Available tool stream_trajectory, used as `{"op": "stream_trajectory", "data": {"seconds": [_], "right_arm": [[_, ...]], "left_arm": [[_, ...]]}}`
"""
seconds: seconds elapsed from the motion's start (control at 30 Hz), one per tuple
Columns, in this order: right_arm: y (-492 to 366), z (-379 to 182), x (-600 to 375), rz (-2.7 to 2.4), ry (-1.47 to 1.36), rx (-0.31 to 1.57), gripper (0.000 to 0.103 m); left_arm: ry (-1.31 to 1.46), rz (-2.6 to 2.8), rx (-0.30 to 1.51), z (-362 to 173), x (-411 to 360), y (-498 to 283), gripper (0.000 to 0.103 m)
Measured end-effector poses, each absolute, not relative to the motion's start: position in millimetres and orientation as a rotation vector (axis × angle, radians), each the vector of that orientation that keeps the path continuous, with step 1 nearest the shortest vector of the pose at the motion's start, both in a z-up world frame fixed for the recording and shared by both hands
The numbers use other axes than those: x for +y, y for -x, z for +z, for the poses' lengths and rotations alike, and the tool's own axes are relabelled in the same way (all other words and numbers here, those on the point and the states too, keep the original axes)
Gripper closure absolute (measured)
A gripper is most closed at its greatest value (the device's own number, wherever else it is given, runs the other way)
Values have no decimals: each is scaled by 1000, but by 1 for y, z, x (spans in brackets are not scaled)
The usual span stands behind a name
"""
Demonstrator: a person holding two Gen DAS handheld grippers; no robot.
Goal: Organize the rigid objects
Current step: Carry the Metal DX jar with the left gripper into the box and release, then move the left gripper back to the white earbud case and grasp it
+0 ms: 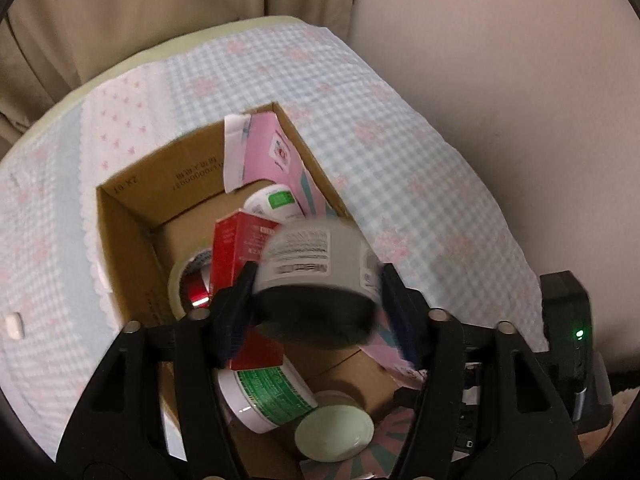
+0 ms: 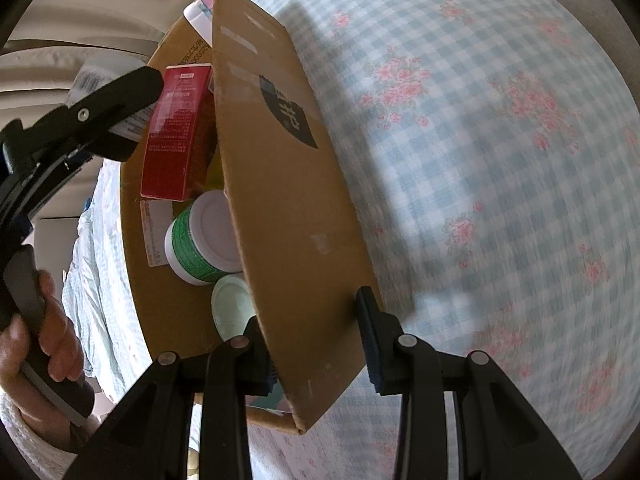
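Above the cardboard box (image 1: pixel 132 216), the left gripper (image 1: pixel 316 292) stands spread around a blurred grey jar (image 1: pixel 316 256), pads seemingly clear. Release should finish over the box's near middle, beside the red carton (image 1: pixel 236 248). The right gripper (image 2: pixel 316 340) clamps the near box wall, steadying it.

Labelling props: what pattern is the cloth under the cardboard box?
Light blue-and-white gingham cloth with pink floral clusters; clearest in the right wrist view.

A cardboard box (image 1: pixel 132 216) stands on the bed's checked cloth (image 1: pixel 400 152). Inside it, a carton (image 1: pixel 230 256) stands upright beside a tape roll (image 1: pixel 188 280) on its left. A flat packet (image 1: pixel 272 156) leans against the far corner. Two tubs (image 1: pixel 268 400) and (image 1: pixel 334 430) lie at the near end. A jar (image 1: pixel 316 276) sits between the left gripper's (image 1: pixel 320 304) jaws, above the box.
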State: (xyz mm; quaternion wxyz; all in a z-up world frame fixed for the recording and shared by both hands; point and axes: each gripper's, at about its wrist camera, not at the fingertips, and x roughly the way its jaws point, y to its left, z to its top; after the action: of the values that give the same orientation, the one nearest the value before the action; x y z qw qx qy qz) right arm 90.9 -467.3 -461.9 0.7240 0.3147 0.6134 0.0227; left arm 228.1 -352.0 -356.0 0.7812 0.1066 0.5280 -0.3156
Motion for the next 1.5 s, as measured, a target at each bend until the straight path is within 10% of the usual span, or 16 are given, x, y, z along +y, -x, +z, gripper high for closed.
{"op": "stream_trajectory", "data": {"seconds": [0.07,0.87,1.5], "right_arm": [[-92,-462,-467,47,-692,1356,72],[-86,-461,-471,29,-720,1338,71],[-91,-460,-465,-29,-730,1345,71]], "left_arm": [[-218,-680,1120,-348,-351,-228,0],[-115,-639,1139,-323,-284,-238,0],[-183,-241,1035,-285,-21,-323,0]]}}
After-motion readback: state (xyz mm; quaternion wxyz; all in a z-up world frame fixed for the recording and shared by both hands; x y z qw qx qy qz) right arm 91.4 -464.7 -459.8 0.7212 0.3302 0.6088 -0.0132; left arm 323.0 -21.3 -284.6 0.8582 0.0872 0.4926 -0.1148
